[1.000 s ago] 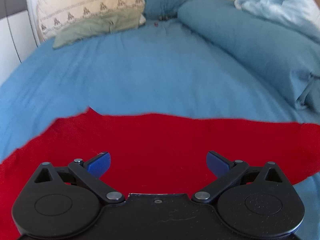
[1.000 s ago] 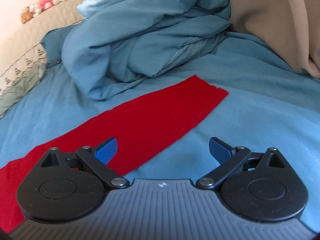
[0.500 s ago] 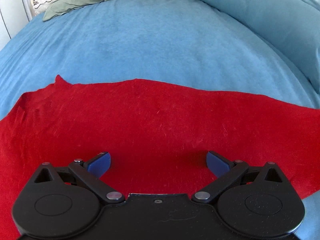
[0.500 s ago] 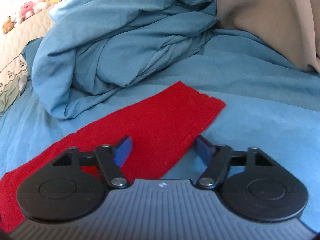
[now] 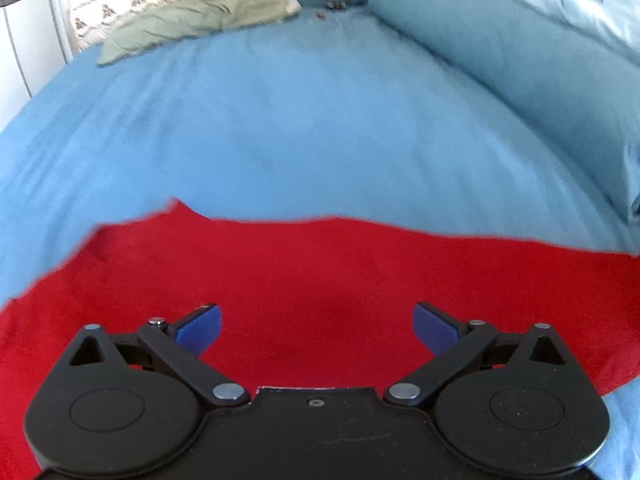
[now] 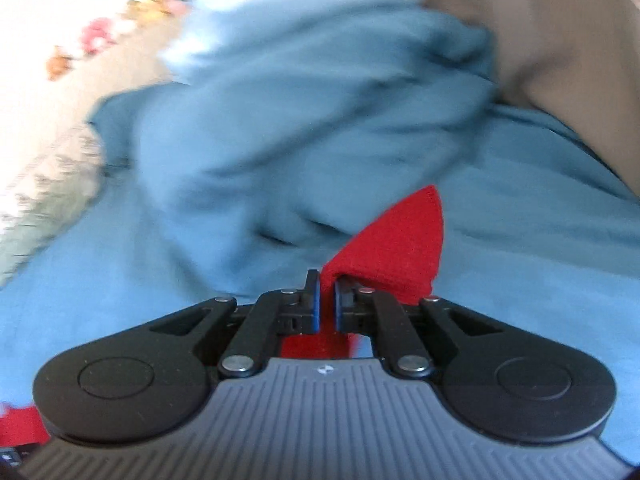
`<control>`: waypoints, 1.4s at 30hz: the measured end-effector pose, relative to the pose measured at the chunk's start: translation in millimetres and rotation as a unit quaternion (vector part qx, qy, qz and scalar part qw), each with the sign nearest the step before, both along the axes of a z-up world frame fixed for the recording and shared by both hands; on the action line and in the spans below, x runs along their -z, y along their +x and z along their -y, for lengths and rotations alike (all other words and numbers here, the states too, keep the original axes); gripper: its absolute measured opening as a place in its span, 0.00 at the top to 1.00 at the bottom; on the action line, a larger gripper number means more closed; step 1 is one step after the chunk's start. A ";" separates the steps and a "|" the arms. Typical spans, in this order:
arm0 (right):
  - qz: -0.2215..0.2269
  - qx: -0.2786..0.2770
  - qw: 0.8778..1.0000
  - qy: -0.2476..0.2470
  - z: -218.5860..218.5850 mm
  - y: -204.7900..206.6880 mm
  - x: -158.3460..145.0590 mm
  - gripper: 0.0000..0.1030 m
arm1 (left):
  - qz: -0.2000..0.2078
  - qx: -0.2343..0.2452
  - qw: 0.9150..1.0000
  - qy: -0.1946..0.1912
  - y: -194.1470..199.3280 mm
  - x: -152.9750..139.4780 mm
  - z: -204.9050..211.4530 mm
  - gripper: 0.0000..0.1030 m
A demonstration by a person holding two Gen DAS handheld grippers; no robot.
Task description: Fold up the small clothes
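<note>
Bed first, big and blue, with a long red cloth lying flat on it; folding looks just begun; right gripper has its fingers pinched tight on one end of the cloth, and that end pokes up past them; left gripper hovers wide open over the flat part, holding nothing; next, I think, the pinched end must go across.

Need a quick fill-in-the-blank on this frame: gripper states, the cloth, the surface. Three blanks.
1. The right gripper is shut on the ____ cloth.
2. The left gripper hovers over that cloth with its jaws ____.
3. The cloth lies on a ____ bedsheet.

Missing words: red; open; blue
</note>
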State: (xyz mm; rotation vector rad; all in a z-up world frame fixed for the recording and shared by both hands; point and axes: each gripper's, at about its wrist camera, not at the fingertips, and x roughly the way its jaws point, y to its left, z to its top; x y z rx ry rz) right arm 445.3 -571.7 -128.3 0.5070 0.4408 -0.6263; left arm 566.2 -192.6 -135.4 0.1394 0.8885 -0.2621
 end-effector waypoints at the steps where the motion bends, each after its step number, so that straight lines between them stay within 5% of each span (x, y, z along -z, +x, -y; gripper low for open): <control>1: 0.014 -0.019 1.000 0.005 -13.4 7.0 -13.4 0.79 | 0.005 -0.002 1.000 -0.002 -1.8 -8.7 -10.2 0.00; 6: 0.077 -0.143 0.987 0.013 -104.9 53.8 -75.0 0.79 | 0.033 -0.027 0.999 -0.008 -12.8 -48.8 -77.4 0.00; 11: 0.092 -0.308 0.947 -0.015 -241.0 103.2 -98.0 0.79 | 0.050 -0.085 0.995 -0.005 -31.0 -65.5 -154.4 0.00; 17: 0.007 -0.470 0.880 -0.075 -412.9 129.7 -22.2 0.79 | 0.044 -0.160 0.986 -0.027 -53.9 -45.4 -240.7 0.00; 22: -0.076 -0.528 0.839 -0.108 -482.1 111.1 58.2 0.79 | 0.005 -0.209 0.976 -0.064 -62.7 -16.3 -279.2 0.00; 27: -0.080 -0.534 0.833 -0.121 -487.7 97.4 67.6 0.66 | -0.007 -0.215 0.972 -0.090 -60.6 -12.8 -284.1 0.00; 30: -0.079 -0.539 0.828 -0.133 -476.4 89.4 61.6 0.30 | -0.011 -0.190 0.977 -0.094 -53.3 -15.7 -273.4 0.00; 32: -0.075 -0.525 0.835 -0.144 -461.4 91.1 52.9 0.16 | -0.010 -0.160 0.983 -0.090 -51.1 -20.6 -254.9 0.00; 37: -0.091 -0.477 0.864 -0.133 -405.4 82.5 36.4 0.14 | -0.003 -0.046 0.998 -0.048 -36.2 -15.4 -180.0 0.01; 42: -0.111 -0.443 0.880 -0.129 -349.9 56.6 33.6 0.14 | -0.030 -0.065 0.997 -0.020 -18.6 15.8 -159.1 0.45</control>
